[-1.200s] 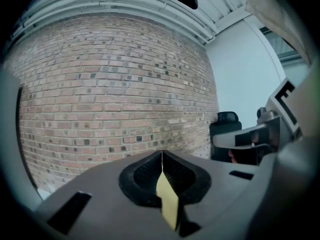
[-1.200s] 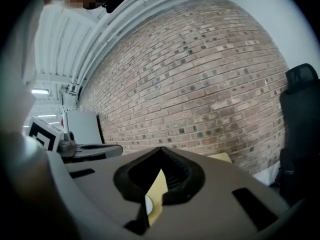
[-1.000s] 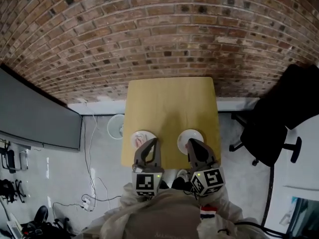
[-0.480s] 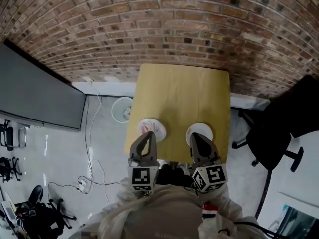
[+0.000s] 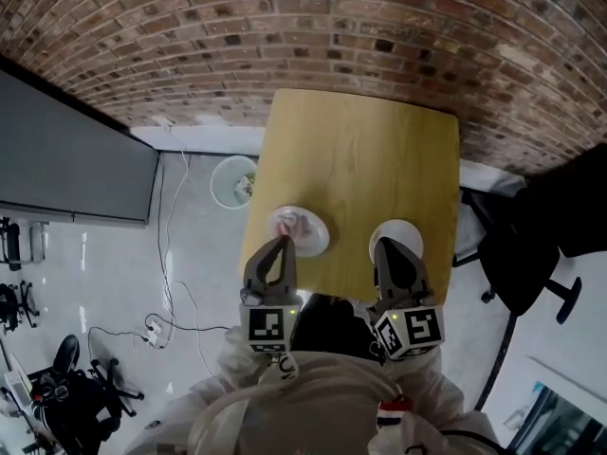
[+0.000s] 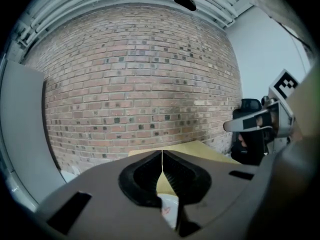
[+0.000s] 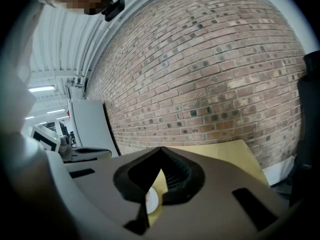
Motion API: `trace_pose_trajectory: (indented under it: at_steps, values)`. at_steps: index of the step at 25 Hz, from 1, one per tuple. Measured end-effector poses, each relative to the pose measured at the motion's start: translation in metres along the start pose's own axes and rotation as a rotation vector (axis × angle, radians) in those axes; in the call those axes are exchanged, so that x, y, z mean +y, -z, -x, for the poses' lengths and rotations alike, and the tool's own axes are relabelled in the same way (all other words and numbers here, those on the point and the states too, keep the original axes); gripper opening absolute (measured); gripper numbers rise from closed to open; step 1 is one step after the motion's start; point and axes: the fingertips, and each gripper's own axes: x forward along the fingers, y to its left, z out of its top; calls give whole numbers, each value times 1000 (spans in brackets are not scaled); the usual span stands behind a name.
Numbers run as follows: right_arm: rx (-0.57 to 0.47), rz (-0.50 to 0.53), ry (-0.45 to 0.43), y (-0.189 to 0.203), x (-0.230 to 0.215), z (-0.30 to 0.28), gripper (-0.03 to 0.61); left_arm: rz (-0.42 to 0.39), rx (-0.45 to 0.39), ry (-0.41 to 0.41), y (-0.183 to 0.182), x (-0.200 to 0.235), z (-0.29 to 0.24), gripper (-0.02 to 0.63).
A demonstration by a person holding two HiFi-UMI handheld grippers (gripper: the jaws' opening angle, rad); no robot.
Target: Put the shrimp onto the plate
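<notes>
Brick-walled room, wooden table with two plates, both grippers closed and empty at the near edge

The table point(image 5: 360, 150) stands against the brick wall point(image 5: 285, 27), with two white plates side by side near its front edge. The left plate point(image 5: 321, 238) carries the pink shrimp point(image 5: 294, 224). The right plate point(image 5: 405, 229) appears bare, so it is probably the destination. The left gripper point(image 5: 283, 241) has its jaws pressed together with nothing between them, its tip at the near rim of the shrimp's plate, likely staged for the pick-up. The right gripper point(image 5: 385, 246), jaws likewise together and empty, points at the bare plate. The left jaws must part before any grasp
</notes>
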Motion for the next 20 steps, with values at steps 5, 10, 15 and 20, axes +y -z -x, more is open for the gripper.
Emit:
trace_pose_trajectory:
  at_steps: [5, 10, 15, 20]
  values:
    - [20, -7, 17, 24, -4, -12, 23, 5, 58, 24, 40, 5, -16, 12]
    - [46, -35, 45, 59, -15, -24, 23, 9, 99, 49, 80, 5, -39, 12]
    - [66, -54, 58, 89, -22, -33, 23, 30, 169, 28, 119, 7, -64, 12]
    - [77, -76, 53, 100, -20, -41, 23, 45, 253, 32, 145, 9, -83, 14]
